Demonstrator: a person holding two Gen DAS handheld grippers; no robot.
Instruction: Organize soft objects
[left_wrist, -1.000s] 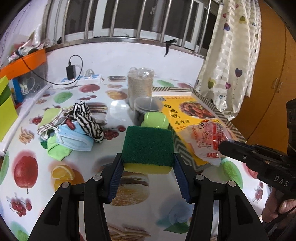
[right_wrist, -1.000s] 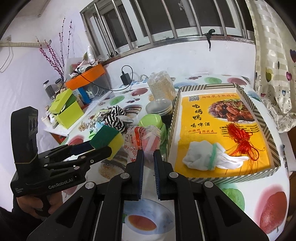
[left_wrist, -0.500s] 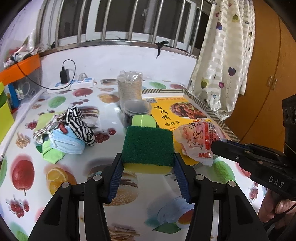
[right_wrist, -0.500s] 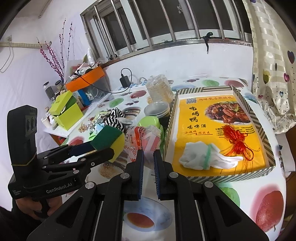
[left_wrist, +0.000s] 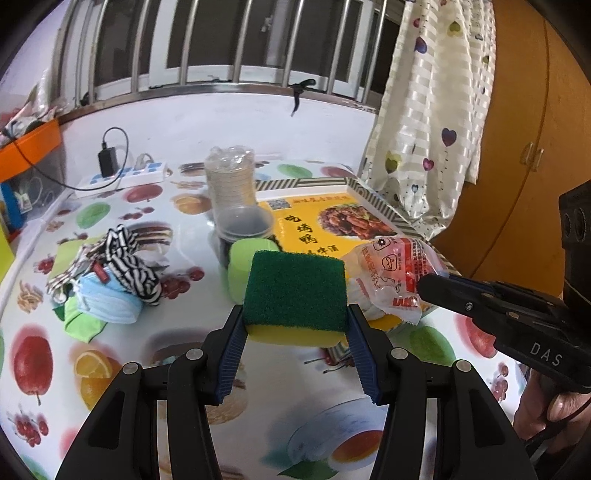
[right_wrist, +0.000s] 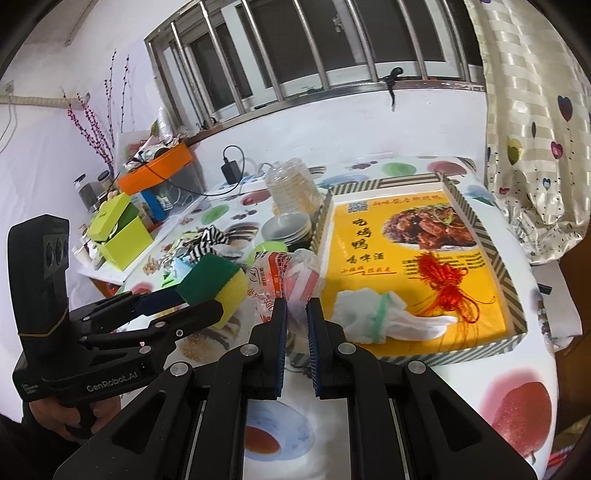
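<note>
While my left gripper (left_wrist: 295, 325) clamps the green-and-yellow sponge (left_wrist: 295, 291) between its blue pads, jaws set wide to the sponge's width and lifted clear of the fruit-print tablecloth (left_wrist: 110, 369), the view from that wrist has swung since a second ago: the yellow tray (right_wrist: 476, 229) and the window bars sit further left in it than before, and the sponge has kept its seat in the jaws. I judge that I am carrying the sponge across toward the tray, so this piece is in transit, not yet placed. My right gripper (right_wrist: 295, 308) is pinched nearly shut on the crinkled plastic packet (right_wrist: 284, 275), which hangs at the tray's near-left rim, just beside the sponge. Inside the tray lie a white glove (right_wrist: 373, 314) and a red tassel (right_wrist: 443, 284), both in its near half; the far half, over the printed food picture, is bare and looks the easier landing. The striped rim stands up, so the sponge must pass over it. Left of the tray, a green cup (left_wrist: 243, 266), stacked bowls (right_wrist: 286, 229) and a sleeve of paper cups (left_wrist: 231, 177) crowd the path. Further left, the pile of striped cloth (left_wrist: 129, 262) and blue face mask (left_wrist: 107, 295) waits near the tablecloth's left edge.
</note>
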